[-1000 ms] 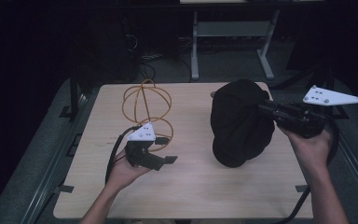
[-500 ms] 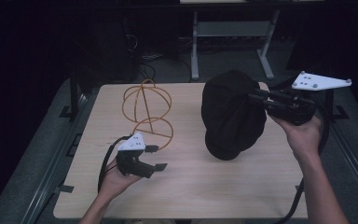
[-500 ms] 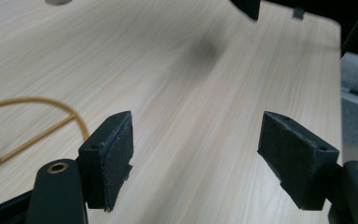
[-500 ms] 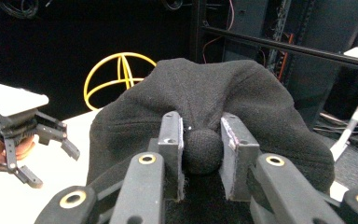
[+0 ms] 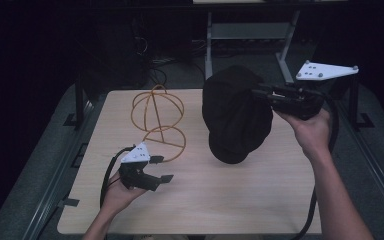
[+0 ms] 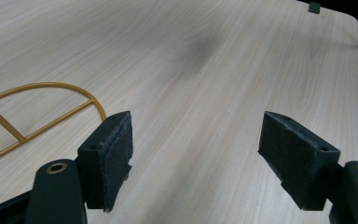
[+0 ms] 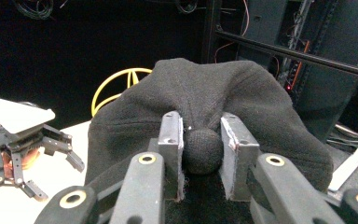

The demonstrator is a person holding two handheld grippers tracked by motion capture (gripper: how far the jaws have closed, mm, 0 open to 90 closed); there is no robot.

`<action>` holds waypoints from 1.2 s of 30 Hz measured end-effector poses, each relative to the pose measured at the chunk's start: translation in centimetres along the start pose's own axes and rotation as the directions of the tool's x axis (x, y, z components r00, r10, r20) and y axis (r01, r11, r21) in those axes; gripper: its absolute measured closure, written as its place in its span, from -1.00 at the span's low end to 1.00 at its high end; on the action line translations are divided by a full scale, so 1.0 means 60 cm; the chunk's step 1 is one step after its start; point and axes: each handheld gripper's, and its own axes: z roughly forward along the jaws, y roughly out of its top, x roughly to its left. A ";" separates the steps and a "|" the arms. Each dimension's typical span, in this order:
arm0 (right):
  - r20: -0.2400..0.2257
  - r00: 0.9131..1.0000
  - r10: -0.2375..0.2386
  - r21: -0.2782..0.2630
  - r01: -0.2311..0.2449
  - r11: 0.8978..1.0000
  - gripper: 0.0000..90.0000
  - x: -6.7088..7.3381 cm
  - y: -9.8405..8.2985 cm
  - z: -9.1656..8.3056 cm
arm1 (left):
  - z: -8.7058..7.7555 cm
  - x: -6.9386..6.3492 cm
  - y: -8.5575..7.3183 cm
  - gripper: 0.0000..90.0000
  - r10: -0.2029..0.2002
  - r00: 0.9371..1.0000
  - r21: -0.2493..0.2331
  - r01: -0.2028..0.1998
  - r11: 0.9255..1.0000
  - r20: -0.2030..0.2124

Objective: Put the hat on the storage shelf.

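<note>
A black knit hat [image 5: 236, 116] is held up off the table [image 5: 260, 200] in the upper middle of the high view, hanging from the right tool [image 5: 258, 94], which is clamped shut on the small round knob on the hat's crown. In the right gripper view that knob [image 7: 203, 150] is seen squeezed between the two jaws at the lower centre of the frame, with the body of the hat [image 7: 200, 107] bulging behind and above it. The hat is judged to be light, soft and floppy: it sags under its own weight and keeps no shape, so it is not likely to slip, but it will swing and fold when moved. The knob gives a firm hold at a single point; a second hold on the rim at the bottom of the hat, which is hanging free, would be needed to spread it open.

The left tool [image 5: 162, 169] is held low at the lower left of the high view, just above the table, with its jaws standing wide apart and nothing between them. In the left gripper view bare tabletop is seen between the pads [image 6: 109, 149], and part of a yellow wire stand [image 6: 42, 112] lies at the left edge. That stand [image 5: 159, 120] is placed left of the hat, well apart from it.
</note>
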 end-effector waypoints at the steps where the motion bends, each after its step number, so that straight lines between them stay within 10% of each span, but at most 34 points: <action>1: -0.001 1.000 -0.004 -0.001 0.004 1.000 0.61 0.000 0.004 0.003 | 0.000 0.000 -0.001 -0.43 0.001 1.000 -0.004 -0.001 1.000 -0.001; 36: -0.129 0.991 -0.048 -0.018 0.046 0.999 0.61 0.033 0.112 0.147 | -0.007 0.006 -0.014 -0.47 -0.012 1.000 -0.011 0.012 1.000 -0.011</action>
